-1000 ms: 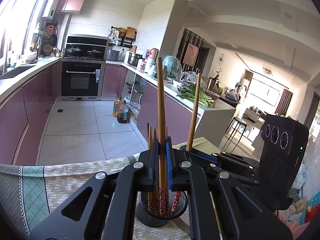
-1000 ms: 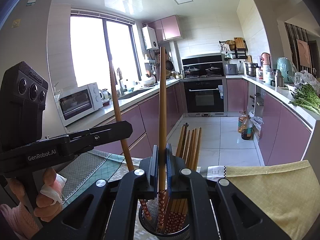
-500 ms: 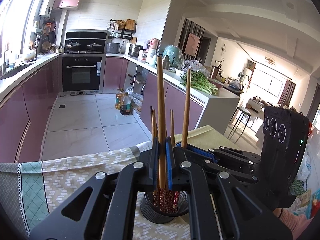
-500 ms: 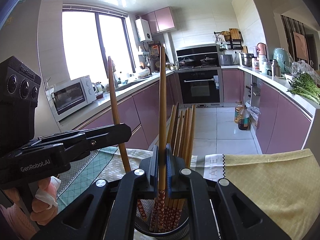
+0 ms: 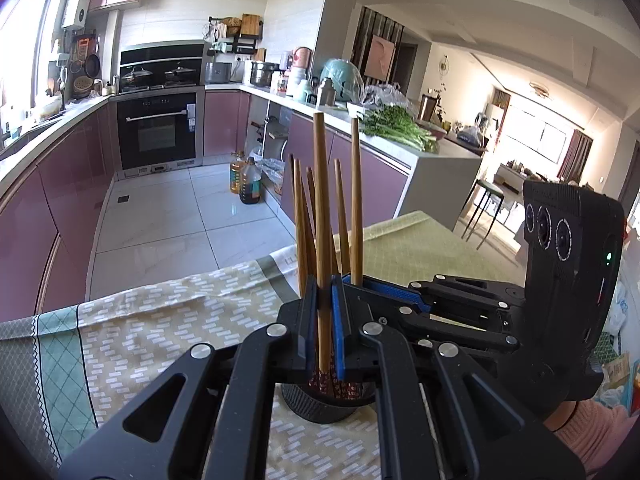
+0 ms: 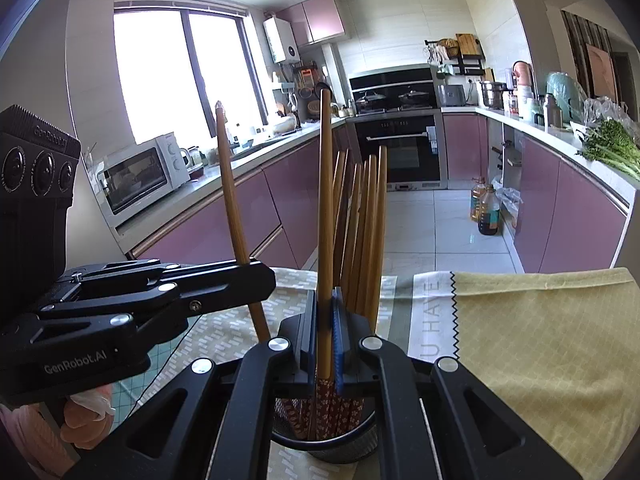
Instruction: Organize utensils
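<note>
Two chopsticks held over the mesh holder [image 6: 344,446]

Left gripper [image 5: 325,320] and right gripper [image 6: 325,336] each clamp one chopstick [image 5: 322,240] [image 6: 326,216], tips apparently inside the holder. Only the right view reads "GenRobot.AI" and the cloth [image 6: 434,320] lettering "HAVE".

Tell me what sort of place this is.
A home kitchen, opening onto a living area: a built-in oven under a stove with pots, a microwave on the counter, and greens on the worktop.
</note>
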The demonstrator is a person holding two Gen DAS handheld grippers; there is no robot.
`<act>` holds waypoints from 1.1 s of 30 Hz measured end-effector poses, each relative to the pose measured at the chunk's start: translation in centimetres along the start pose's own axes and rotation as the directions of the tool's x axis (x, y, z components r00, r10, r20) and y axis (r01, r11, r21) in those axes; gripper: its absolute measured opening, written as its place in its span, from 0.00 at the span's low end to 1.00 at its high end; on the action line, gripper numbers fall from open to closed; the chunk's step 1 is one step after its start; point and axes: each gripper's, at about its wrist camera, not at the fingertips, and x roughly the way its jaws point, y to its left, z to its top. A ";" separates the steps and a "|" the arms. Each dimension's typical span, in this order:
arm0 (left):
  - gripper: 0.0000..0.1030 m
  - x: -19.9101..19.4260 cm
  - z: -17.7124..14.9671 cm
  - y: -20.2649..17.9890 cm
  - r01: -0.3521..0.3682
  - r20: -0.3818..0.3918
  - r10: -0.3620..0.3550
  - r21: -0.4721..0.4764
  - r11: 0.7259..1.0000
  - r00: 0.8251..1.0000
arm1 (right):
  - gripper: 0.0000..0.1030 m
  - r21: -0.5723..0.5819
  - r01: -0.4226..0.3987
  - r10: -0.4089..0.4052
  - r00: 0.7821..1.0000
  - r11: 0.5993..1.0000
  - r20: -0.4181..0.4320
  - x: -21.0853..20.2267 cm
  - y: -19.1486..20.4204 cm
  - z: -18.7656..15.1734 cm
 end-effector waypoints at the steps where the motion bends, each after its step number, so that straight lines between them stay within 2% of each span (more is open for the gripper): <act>1: 0.07 0.2 -0.1 0.0 -0.002 -0.009 0.002 0.000 1.000 1.000 | 0.06 0.004 0.001 -0.001 1.000 1.000 -0.005 0.1 -0.1 0.0; 9: 0.07 2.1 -0.6 0.6 0.006 -0.056 -0.006 -0.005 1.000 0.998 | 0.08 0.028 0.010 -0.009 0.999 1.000 -0.032 0.7 -0.6 -0.3; 16: 0.10 1.9 -1.4 1.3 0.011 -0.049 -0.012 -0.017 1.000 0.999 | 0.08 0.040 0.003 -0.002 0.999 0.999 -0.033 0.2 -0.9 -0.7; 18: 0.12 1.3 -1.7 1.5 0.015 -0.035 -0.015 -0.019 1.000 0.999 | 0.11 0.039 -0.001 0.002 1.000 0.999 -0.030 -0.2 -0.9 -0.8; 25: 0.29 -3.1 -3.6 3.2 -0.026 0.045 0.027 -0.029 0.999 0.999 | 0.27 0.009 -0.044 0.044 0.999 0.999 0.007 -2.8 0.2 -1.4; 30: 0.39 -6.7 -6.1 4.9 -0.133 0.086 0.138 -0.063 0.989 0.987 | 0.38 -0.045 -0.117 0.117 0.993 0.992 -0.009 -4.1 2.4 -2.8; 33: 0.52 -8.3 -7.7 5.9 -0.189 0.095 0.197 -0.084 0.978 0.976 | 0.42 -0.058 -0.149 0.145 0.988 0.987 -0.061 -3.4 3.7 -4.3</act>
